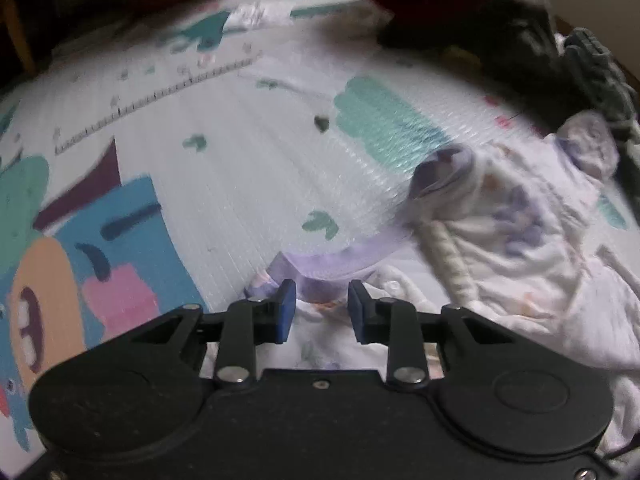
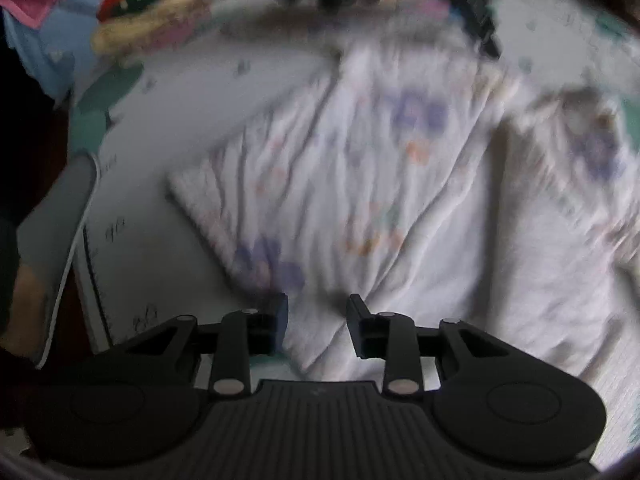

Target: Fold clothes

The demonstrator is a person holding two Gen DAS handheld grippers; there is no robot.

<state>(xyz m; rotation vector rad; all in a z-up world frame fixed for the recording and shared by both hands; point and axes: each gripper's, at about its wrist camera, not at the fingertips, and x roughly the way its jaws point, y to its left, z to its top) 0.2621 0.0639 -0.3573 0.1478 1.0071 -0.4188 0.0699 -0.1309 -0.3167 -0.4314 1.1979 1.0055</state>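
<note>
A white child's garment with purple trim and a pastel print [image 1: 516, 236] lies crumpled on the play mat at the right of the left wrist view. My left gripper [image 1: 322, 304] is open, its fingers either side of the purple-edged hem, not closed on it. In the blurred right wrist view the same white garment [image 2: 380, 184] lies spread on the mat. My right gripper [image 2: 317, 322] is open just above the garment's near edge, holding nothing.
The colourful play mat [image 1: 200, 128] stretches to the left and ahead. A pile of dark and red clothes [image 1: 460, 8] sits at the back right. In the right wrist view, folded pink, blue and red items [image 2: 120, 4] lie at the top left.
</note>
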